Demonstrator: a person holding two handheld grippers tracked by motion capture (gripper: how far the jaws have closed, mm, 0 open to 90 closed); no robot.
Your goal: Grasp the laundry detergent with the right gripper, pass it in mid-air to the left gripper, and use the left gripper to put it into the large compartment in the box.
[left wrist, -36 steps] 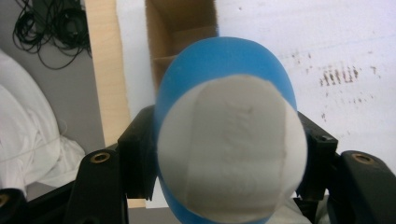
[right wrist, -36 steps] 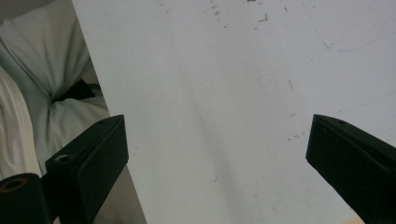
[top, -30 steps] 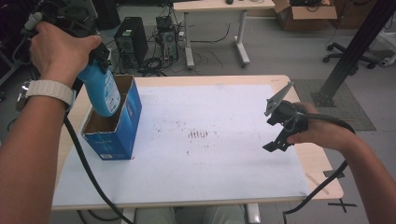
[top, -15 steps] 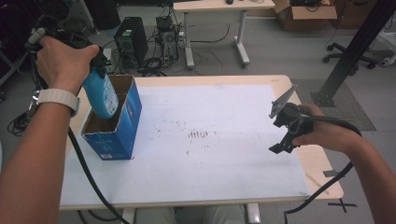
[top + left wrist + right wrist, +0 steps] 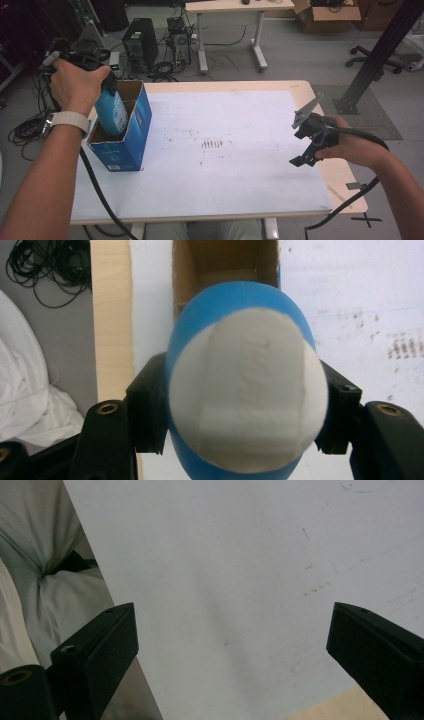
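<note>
A blue bottle [image 5: 111,112] with a white cap [image 5: 250,400] hangs upright, its lower part inside the open blue cardboard box [image 5: 131,145] at the table's left edge. My left gripper [image 5: 106,84] is shut on the bottle's upper part, with the hand wrapped over it. In the left gripper view both black jaws press the bottle's [image 5: 225,305] sides, and the brown inside of the box [image 5: 225,260] lies right below. My right gripper [image 5: 301,147] hovers open over the table's right side, and nothing sits between its jaws [image 5: 230,625].
A white sheet [image 5: 240,175] covers the wooden table, with dark smudges [image 5: 212,144] in the middle. Behind the table on the floor stand computer towers [image 5: 135,42], cables and a second table [image 5: 230,7]. A black post [image 5: 375,55] rises at the right.
My left hand has come down, and the bottle has sunk from above the box into it. The right gripper has hardly shifted.
</note>
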